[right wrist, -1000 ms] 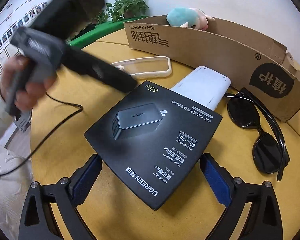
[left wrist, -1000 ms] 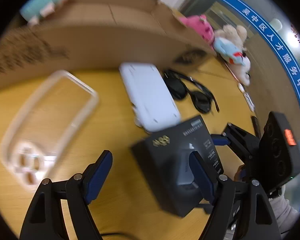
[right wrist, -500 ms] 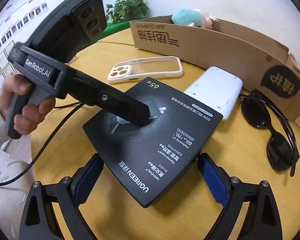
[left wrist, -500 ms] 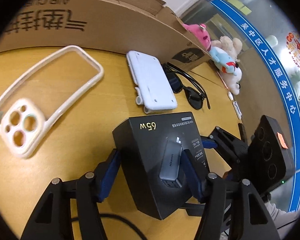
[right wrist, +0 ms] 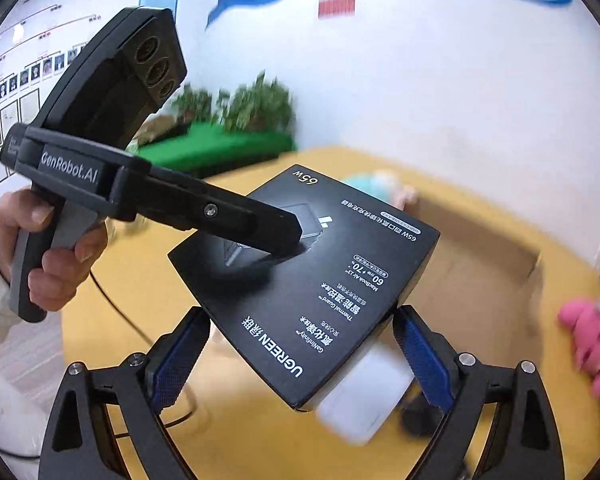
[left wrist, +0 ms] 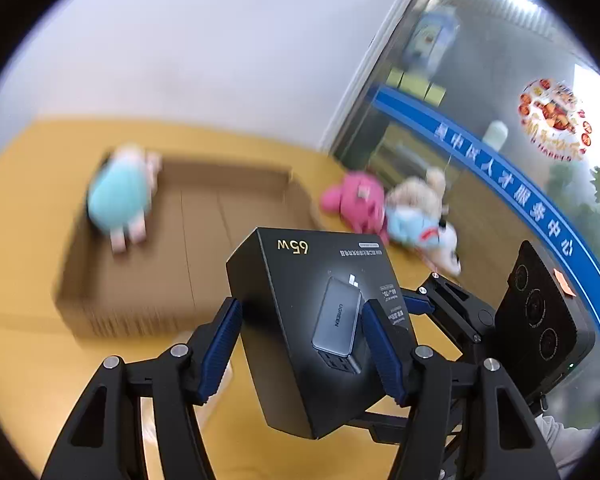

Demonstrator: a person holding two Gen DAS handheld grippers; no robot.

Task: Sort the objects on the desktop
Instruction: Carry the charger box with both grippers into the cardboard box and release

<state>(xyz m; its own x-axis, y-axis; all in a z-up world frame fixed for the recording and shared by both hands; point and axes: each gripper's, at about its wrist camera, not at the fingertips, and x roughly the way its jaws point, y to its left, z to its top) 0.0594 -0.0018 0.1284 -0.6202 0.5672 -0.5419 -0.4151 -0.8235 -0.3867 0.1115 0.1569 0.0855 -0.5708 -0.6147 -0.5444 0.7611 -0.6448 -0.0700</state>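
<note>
My left gripper (left wrist: 300,336) is shut on a black charger box (left wrist: 300,280) marked 65W, one pad under it and one on its top face, and holds it lifted above the yellow table (left wrist: 28,352). In the right wrist view the same box (right wrist: 324,280) hangs in the air, with the left gripper's upper finger (right wrist: 260,224) lying across its top. My right gripper (right wrist: 300,356) is open, its pads on either side of the box's near corner without gripping it. An open cardboard box (left wrist: 204,240) with a teal plush (left wrist: 120,196) inside lies beyond.
Pink and beige plush toys (left wrist: 396,208) lie on the table right of the cardboard box. A white flat case (right wrist: 364,392) lies on the table below the lifted box. A black cable (right wrist: 112,300) trails off at the left. A glass wall stands at the right.
The left gripper closed on the charger box and lifted it off the table toward the cardboard box. The right gripper rose along with it, still open.
</note>
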